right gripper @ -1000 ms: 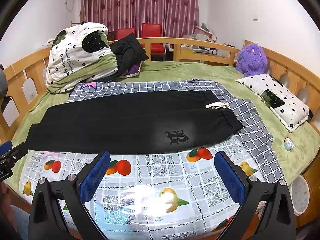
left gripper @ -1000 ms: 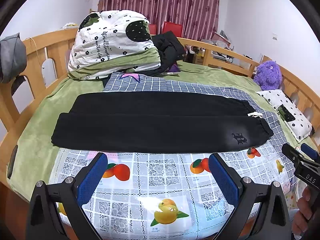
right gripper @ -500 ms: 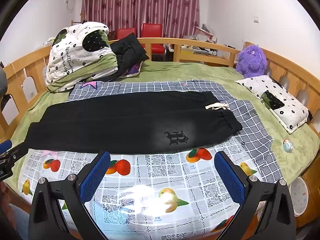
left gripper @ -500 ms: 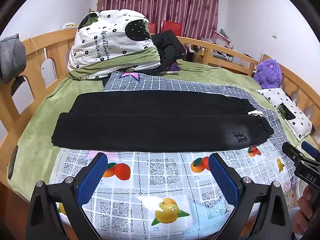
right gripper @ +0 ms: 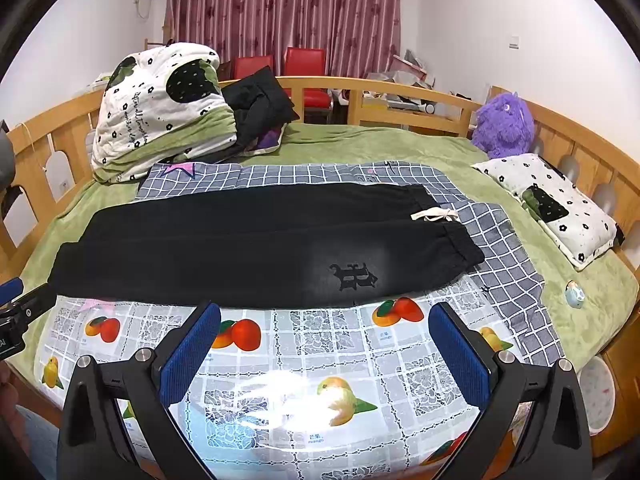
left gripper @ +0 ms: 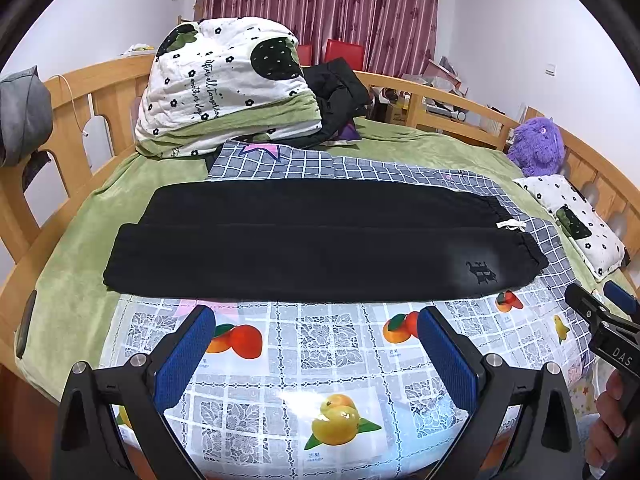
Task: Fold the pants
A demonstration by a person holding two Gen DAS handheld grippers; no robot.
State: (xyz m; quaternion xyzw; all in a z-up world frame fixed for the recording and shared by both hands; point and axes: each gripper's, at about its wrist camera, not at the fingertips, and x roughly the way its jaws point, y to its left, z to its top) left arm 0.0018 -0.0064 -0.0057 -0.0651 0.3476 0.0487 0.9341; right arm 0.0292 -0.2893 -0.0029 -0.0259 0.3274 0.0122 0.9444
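Black pants (left gripper: 312, 240) lie flat across the bed, legs side by side, cuffs at the left, waistband with a white drawstring (left gripper: 511, 225) and an embroidered logo (right gripper: 353, 276) at the right. They also show in the right wrist view (right gripper: 256, 248). My left gripper (left gripper: 316, 344) is open and empty, above the fruit-print cloth (left gripper: 320, 344) in front of the pants. My right gripper (right gripper: 325, 344) is open and empty, in front of the logo end. Each gripper shows at the edge of the other's view.
A grey checked sheet (right gripper: 500, 240) lies under the pants. A folded quilt (left gripper: 224, 84) and dark clothes (left gripper: 338, 96) sit at the back left. A purple plush toy (right gripper: 504, 126) and a small pillow (right gripper: 560, 208) lie at the right. Wooden rails (left gripper: 100, 92) ring the bed.
Both grippers have drifted slightly; the view has barely shifted. The pants have not moved.
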